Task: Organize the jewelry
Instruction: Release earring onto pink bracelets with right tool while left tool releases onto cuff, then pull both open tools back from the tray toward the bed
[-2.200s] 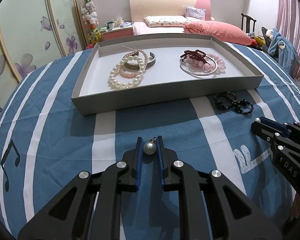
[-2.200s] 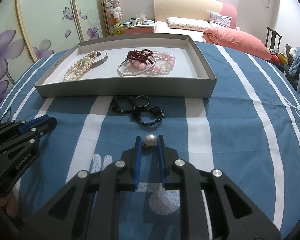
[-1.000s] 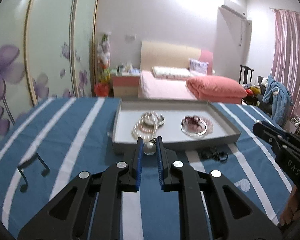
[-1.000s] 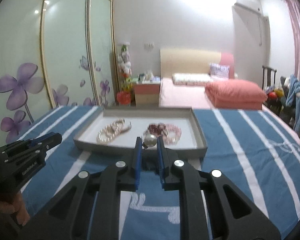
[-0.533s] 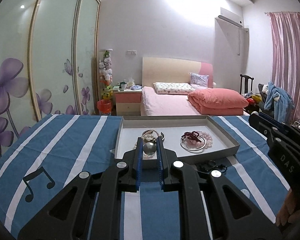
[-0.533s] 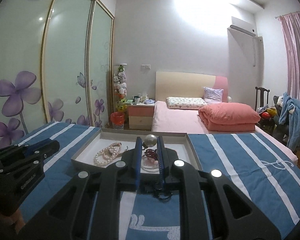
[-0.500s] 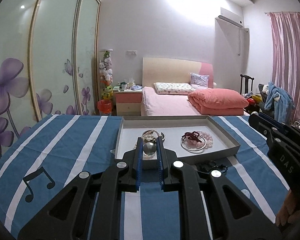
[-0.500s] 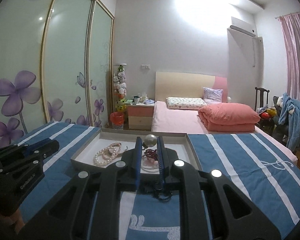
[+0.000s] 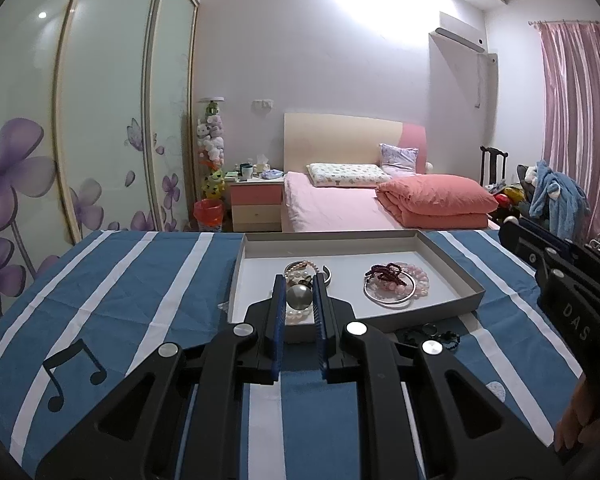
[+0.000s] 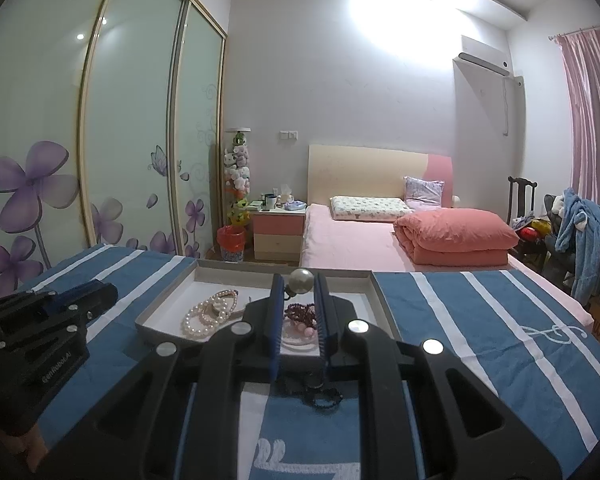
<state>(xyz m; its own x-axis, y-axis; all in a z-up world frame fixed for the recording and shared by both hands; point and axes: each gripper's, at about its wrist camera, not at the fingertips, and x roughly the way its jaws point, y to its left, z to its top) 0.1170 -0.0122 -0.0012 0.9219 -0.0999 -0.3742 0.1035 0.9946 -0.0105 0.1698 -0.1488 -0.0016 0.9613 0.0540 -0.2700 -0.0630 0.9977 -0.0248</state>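
While the pearl bracelets [image 9: 298, 276] and the red-and-pink bead pile [image 9: 394, 280] already lie in the grey tray [image 9: 452, 268], the black beads [image 9: 432, 334] wait on the striped cloth [image 9: 140, 292] at the tray's five o'clock. The left gripper [image 9: 299, 300] is clamped on a pearl earring [image 9: 299, 296], and the right gripper [image 10: 299, 292] pinches its twin [image 10: 300, 280] at the fingertips. That pearl sits at twelve o'clock, its small hook toward seven; the other's axis I cannot tell.
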